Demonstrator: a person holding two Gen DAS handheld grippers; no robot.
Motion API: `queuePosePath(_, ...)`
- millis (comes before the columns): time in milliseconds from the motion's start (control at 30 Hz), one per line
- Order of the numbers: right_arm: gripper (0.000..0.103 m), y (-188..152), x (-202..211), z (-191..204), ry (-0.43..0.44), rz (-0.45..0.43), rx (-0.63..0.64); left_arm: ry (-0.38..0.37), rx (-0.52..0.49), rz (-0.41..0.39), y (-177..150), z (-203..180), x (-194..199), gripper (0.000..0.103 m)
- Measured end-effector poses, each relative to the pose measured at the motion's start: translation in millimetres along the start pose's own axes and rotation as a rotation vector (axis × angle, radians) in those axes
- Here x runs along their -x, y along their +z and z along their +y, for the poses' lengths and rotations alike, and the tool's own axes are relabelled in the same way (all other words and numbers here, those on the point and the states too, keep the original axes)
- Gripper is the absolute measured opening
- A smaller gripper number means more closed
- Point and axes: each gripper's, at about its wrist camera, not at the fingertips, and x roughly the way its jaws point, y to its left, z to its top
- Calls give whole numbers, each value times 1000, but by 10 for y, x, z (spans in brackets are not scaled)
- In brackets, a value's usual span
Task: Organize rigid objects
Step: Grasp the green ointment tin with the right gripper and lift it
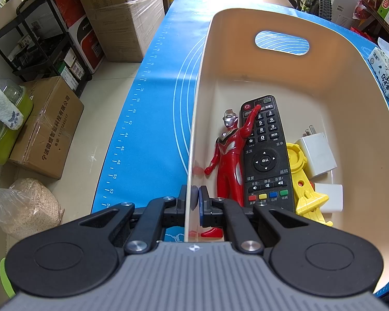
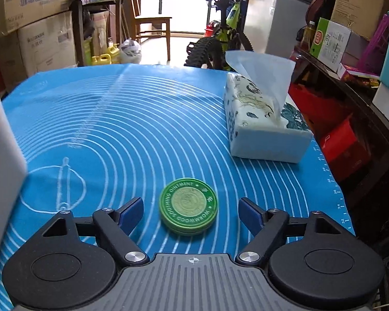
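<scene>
The left gripper (image 1: 195, 202) has its jaws closed on the thin side wall of the cream plastic basket (image 1: 285, 77), one pad inside and one pad outside, so it steadies the basket on the blue silicone mat (image 1: 147, 119) that covers the table. Several rigid things already lie in the basket: a red hero figure (image 1: 228, 155), a black remote control (image 1: 265, 153) beside it under the figure's raised arm, a yellow plastic toy (image 1: 303, 184) and two white chargers, one with its plug pins up (image 1: 317, 155) and one nearer the corner (image 1: 329, 197).

The right gripper (image 2: 191, 213) is at the next thing to collect. Its jaws stand wide, and the round green ointment tin (image 2: 188, 209) lies flat on the mat between the two blue pads, which do not touch it; there is free space on both sides. A corner of the basket is visible at the left edge of the right wrist view. A tissue pack (image 2: 264, 121) lies farther back on the right; it is soft, so I judge that it is not part of this job.

So the step in hand seems to be the pick of the tin, just before the grasp. The next move calls for lowering the pads close to the mat, because the tin is low and flat, and closing evenly on its rim. After that it must be carried left, over the basket wall, and released in the free space.
</scene>
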Motion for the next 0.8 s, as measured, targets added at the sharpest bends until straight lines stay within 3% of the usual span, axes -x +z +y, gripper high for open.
queuePosePath(167,80,-34,-35,-8,7,-25,-11,1,0,0,-2,-1,-2,9)
queuePosePath(333,55,-35,13,71,56,-39,30,1,0,0,0,-4,-1,9)
queuePosePath(800,54,21,385,104,55,-102,35,1,-1,0,1,0,-1,9)
